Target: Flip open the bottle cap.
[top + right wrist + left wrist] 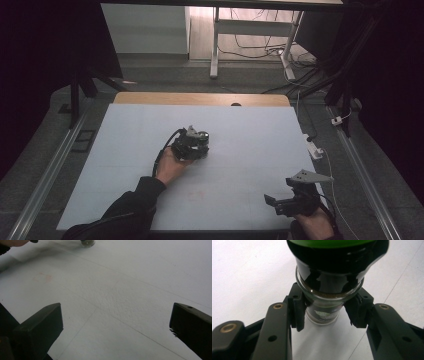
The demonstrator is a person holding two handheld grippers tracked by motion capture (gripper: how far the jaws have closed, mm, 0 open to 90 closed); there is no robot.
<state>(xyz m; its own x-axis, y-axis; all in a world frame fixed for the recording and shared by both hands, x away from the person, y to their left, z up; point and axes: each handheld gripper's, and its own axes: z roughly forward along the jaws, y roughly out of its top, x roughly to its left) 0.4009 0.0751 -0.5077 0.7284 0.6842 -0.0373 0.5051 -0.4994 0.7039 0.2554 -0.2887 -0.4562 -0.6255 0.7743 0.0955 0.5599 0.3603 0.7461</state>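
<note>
A glass jar [325,315] with a black cap and a green top [329,242] stands upright on the white table sheet [250,130]; brown powder shows inside the glass. My left gripper [325,311] is shut on the jar, its pads [298,308] pressing both sides of the glass just below the cap. From above, that gripper [192,145] sits at the sheet's middle with the jar's cap [203,135] at its far end. My right gripper [279,194] rests near the front right corner. Its jaws [116,320] stand wide open over bare sheet, and the jar's base [87,243] lies far ahead.
A wooden table edge [200,98] runs behind the sheet. A white power strip [315,150] and cables lie off the right side, beside a metal rail [365,170]. A faint reddish stain [43,278] marks the sheet ahead of the right gripper.
</note>
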